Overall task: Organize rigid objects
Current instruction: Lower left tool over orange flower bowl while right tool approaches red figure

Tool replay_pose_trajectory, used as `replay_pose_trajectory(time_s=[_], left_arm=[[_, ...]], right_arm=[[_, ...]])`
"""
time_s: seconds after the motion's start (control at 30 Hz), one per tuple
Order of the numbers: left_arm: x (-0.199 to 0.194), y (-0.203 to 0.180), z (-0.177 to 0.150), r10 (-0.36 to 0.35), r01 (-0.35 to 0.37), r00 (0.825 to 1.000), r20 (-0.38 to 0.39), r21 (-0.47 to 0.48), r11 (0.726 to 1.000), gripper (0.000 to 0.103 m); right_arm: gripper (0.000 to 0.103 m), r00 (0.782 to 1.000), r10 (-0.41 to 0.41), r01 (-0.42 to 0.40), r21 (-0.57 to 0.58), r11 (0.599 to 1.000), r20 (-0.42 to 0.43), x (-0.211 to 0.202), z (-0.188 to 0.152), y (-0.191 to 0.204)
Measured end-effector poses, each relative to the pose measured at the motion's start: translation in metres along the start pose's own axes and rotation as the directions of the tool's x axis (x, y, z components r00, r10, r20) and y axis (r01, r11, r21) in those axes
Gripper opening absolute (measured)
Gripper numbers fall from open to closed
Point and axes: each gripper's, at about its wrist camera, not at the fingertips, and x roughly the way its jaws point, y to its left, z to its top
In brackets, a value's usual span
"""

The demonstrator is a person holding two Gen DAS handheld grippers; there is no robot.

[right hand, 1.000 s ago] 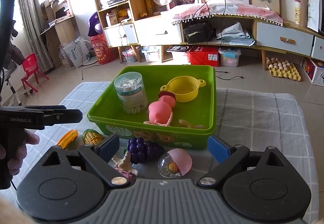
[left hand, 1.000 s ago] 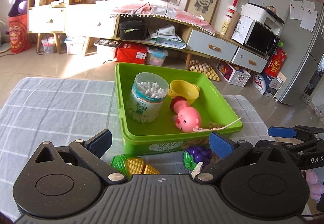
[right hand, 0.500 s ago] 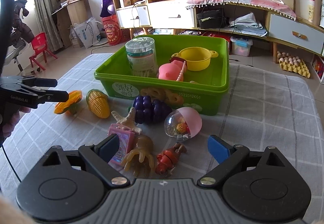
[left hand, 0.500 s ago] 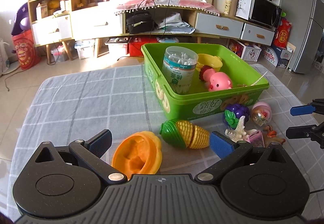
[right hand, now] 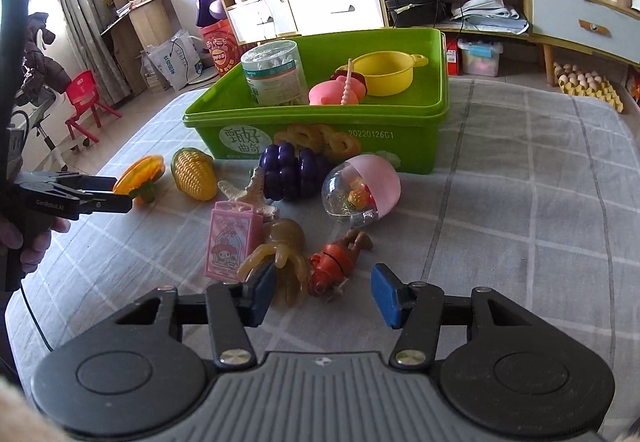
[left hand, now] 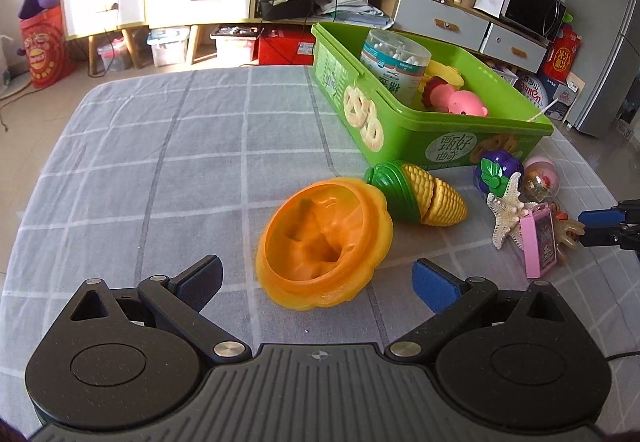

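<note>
Both grippers have drawn back from the green plastic bin (right hand: 320, 146) and dropped toward the toys lying on the grey checked tablecloth (left hand: 160, 162) along the bin's near wall. The left gripper (left hand: 318, 280), jaws spread and empty, now brackets the hollow orange plastic pumpkin half (left hand: 324, 242), which lies on its side beside the yellow-and-green plastic corn cob (left hand: 416, 194), toward the cloth's left edge. The right gripper (right hand: 324, 292), likewise released and holding nothing, hovers at the amber translucent octopus figure (right hand: 284, 250) and the red-brown plastic lobster (right hand: 336, 262), near the cloth's front edge. Just beyond them lie a pink card-like toy box (right hand: 230, 242), a cream starfish (right hand: 252, 190), purple plastic grapes (right hand: 292, 170) and a clear-and-pink capsule egg (right hand: 360, 190). Judged from this, the shift marks a fresh pick: several loose toys remain outside the bin.
</note>
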Motion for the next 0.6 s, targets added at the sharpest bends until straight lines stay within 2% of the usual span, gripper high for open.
replay_pose_trajectory(time_s=[0.1, 0.2, 0.43, 0.6], left_arm=[[0.001, 0.009, 0.003, -0.063, 0.061, 0.998, -0.02, -0.103, 0.993, 0.097], [0.003, 0.011, 0.007, -0.112, 0.108, 0.993, -0.019, -0.166, 0.98, 0.097], [0.005, 0.017, 0.004, -0.134, 0.125, 0.991, -0.023, -0.231, 0.965, 0.097], [0.006, 0.019, 0.006, -0.129, 0.123, 0.992, -0.006, -0.266, 0.956, 0.097]], right_arm=[[0.015, 1.0, 0.013, -0.013, 0.053, 0.999, -0.012, 0.001, 0.0, -0.007], [0.01, 0.999, 0.032, -0.031, 0.094, 0.995, -0.013, 0.002, 0.002, -0.01], [0.007, 0.999, 0.05, -0.049, 0.091, 0.995, -0.012, -0.005, 0.003, -0.009], [0.007, 0.997, 0.067, -0.07, 0.158, 0.985, 0.024, -0.011, 0.008, -0.019]])
